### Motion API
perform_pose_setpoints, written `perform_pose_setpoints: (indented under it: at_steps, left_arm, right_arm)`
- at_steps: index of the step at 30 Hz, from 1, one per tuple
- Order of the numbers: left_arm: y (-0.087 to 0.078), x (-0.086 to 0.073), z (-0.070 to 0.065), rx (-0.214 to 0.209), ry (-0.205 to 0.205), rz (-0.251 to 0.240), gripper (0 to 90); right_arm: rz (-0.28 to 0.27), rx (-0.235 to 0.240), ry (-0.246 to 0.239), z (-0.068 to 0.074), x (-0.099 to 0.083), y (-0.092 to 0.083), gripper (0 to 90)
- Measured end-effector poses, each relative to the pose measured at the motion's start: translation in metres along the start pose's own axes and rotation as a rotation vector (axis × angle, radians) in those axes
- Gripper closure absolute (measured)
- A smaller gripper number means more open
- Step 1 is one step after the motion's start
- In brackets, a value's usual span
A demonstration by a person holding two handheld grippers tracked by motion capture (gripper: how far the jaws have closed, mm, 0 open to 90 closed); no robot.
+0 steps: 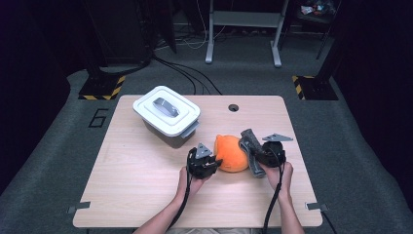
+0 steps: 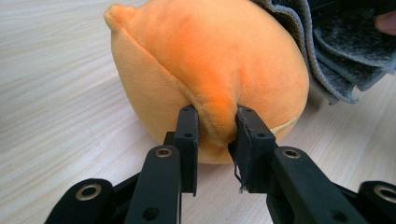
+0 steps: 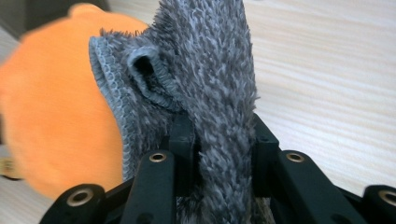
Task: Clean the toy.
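Observation:
An orange plush toy point(image 1: 230, 153) lies on the wooden table point(image 1: 146, 180), just in front of centre. My left gripper point(image 1: 208, 163) is at its left side, shut on a pinched fold of the orange plush point(image 2: 215, 70); the two black pads point(image 2: 188, 135) squeeze the fabric between them. My right gripper point(image 1: 260, 152) is at the toy's right, shut on a grey fluffy cloth point(image 1: 251, 146). The grey cloth point(image 3: 210, 79) stands up between the jaws and leans against the orange plush toy point(image 3: 51, 102). The same cloth point(image 2: 336, 51) hangs at the toy's far side.
A white lidded box point(image 1: 167, 114) with a grey handle stands at the table's back left. A small round hole point(image 1: 233, 107) is in the tabletop near the back edge. Cables and a white frame lie on the floor beyond the table.

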State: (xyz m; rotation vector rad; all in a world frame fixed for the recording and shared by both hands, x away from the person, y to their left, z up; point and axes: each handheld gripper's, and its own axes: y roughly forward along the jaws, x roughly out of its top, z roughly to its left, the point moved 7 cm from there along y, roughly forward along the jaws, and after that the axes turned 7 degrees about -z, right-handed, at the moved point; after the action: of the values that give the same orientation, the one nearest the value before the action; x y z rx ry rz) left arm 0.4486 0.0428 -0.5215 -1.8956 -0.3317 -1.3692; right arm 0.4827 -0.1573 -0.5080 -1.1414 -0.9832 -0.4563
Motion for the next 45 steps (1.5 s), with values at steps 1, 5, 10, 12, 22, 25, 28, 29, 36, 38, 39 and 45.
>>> perform_pose_setpoints:
  at_steps: [1, 5, 10, 12, 22, 25, 28, 29, 36, 38, 39, 45]
  left_arm:
    - [0.000, 0.000, 0.000, 0.000, 0.001, 0.000, 72.2]
    - [0.000, 0.000, 0.001, 0.002, 0.000, 0.000, 72.2]
    - [0.000, 0.000, 0.001, 0.002, -0.003, 0.000, 72.2]
    - [0.000, 0.000, 0.001, 0.005, -0.007, -0.003, 72.2]
    - [0.000, 0.001, 0.000, 0.010, -0.018, -0.004, 72.2]
    - [0.001, 0.003, 0.000, 0.012, -0.022, -0.001, 72.2]
    - [0.002, 0.003, 0.000, 0.012, -0.028, 0.005, 72.1]
    - [0.003, 0.004, 0.000, 0.013, -0.034, 0.001, 72.1]
    - [0.003, 0.006, 0.000, 0.013, -0.039, 0.005, 72.1]
    - [0.003, 0.006, 0.000, 0.012, -0.040, 0.006, 72.1]
    - [0.003, 0.006, 0.000, 0.012, -0.039, 0.006, 72.1]
    - [0.003, 0.006, -0.001, 0.012, -0.043, 0.005, 72.3]
  right_arm:
    - [0.006, -0.003, 0.004, -0.002, -0.002, 0.001, 68.7]
    - [0.028, -0.003, 0.022, -0.011, -0.010, 0.007, 68.6]
    - [0.036, 0.006, 0.059, -0.015, -0.015, 0.008, 68.6]
    - [0.030, 0.006, 0.058, -0.015, -0.013, 0.006, 68.6]
    - [-0.058, 0.021, 0.010, 0.000, 0.013, -0.021, 68.8]
    - [-0.086, 0.034, -0.028, 0.012, 0.024, -0.029, 68.8]
    - [-0.102, 0.058, -0.057, 0.029, 0.033, -0.033, 68.8]
    - [-0.111, 0.067, -0.064, 0.035, 0.036, -0.034, 68.8]
    - [-0.098, 0.121, -0.120, 0.067, 0.041, -0.025, 68.7]
    - [-0.089, 0.133, -0.129, 0.075, 0.040, -0.021, 68.7]
    - [-0.082, 0.134, -0.133, 0.079, 0.039, -0.019, 68.7]
    - [-0.044, 0.122, -0.168, 0.091, 0.030, -0.003, 68.8]
